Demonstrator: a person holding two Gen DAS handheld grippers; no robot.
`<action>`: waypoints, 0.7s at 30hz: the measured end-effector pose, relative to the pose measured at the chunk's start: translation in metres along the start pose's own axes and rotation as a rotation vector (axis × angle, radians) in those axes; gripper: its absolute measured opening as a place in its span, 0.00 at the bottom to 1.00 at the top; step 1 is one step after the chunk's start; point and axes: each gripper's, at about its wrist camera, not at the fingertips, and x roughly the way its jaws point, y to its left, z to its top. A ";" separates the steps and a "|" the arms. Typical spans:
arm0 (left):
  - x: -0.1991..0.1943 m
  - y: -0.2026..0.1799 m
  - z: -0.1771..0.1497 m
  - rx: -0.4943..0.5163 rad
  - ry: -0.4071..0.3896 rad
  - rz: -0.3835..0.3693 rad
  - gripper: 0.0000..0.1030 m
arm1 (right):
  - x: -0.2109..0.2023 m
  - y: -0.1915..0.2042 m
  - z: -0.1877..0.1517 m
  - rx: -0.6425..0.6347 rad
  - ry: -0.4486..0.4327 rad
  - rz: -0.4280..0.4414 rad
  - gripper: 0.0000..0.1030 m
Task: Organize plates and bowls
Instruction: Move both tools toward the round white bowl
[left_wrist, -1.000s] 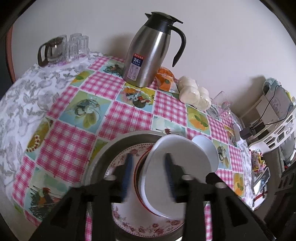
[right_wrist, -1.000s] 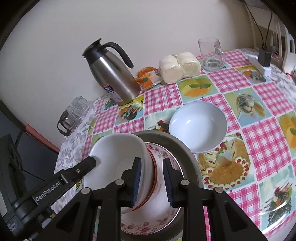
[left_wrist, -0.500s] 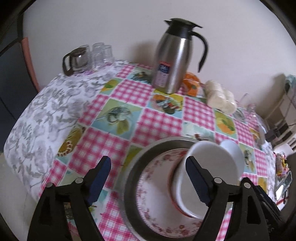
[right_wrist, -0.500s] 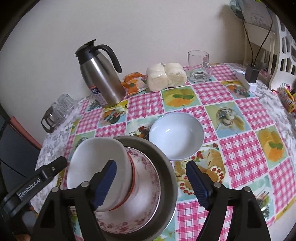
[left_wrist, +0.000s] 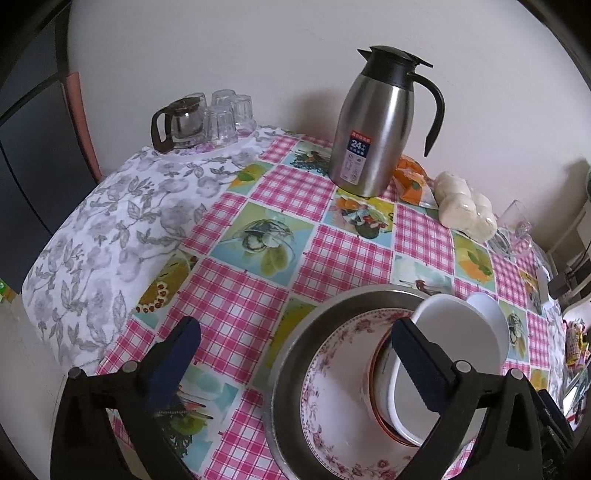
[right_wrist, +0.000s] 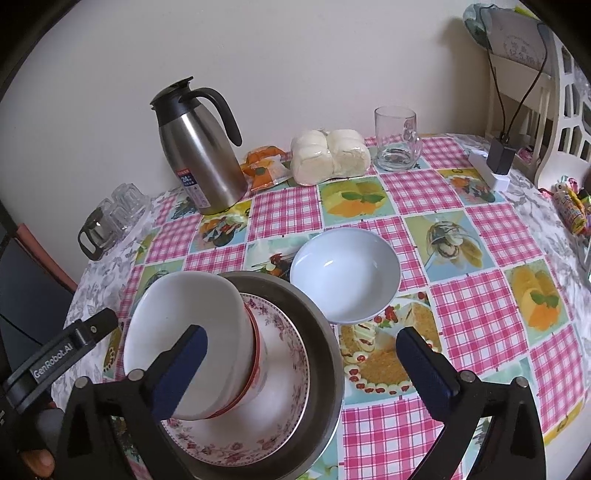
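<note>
Checked tablecloth (right_wrist: 480, 314); white bowl (right_wrist: 184, 332) on plate (right_wrist: 280, 369).

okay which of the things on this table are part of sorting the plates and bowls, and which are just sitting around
Part of the job: metal basin, floral plate in it, red-rimmed bowl with white bowl nested inside, separate white bowl on the cloth.

Just lying about: steel jug, bagged buns, orange packet, glass mug, small glasses.

A steel thermos jug (right_wrist: 201, 162) with a black handle stands at the back of the checked tabletop (right_wrist: 476, 314), an orange packet (right_wrist: 264, 170) and wrapped white buns (right_wrist: 328, 157) beside it, then a glass mug (right_wrist: 397, 144); small glasses (left_wrist: 229, 116) and a glass teapot (left_wrist: 177, 125) sit at the far corner
</note>
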 end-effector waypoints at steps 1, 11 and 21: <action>-0.001 0.000 0.000 -0.002 -0.005 0.006 1.00 | 0.000 -0.001 0.000 0.000 0.000 0.000 1.00; -0.003 -0.009 -0.002 0.002 -0.015 -0.034 1.00 | -0.005 -0.011 0.004 0.013 -0.005 0.003 1.00; -0.033 -0.036 -0.002 0.024 -0.135 -0.133 1.00 | -0.017 -0.054 0.011 0.084 -0.035 -0.017 1.00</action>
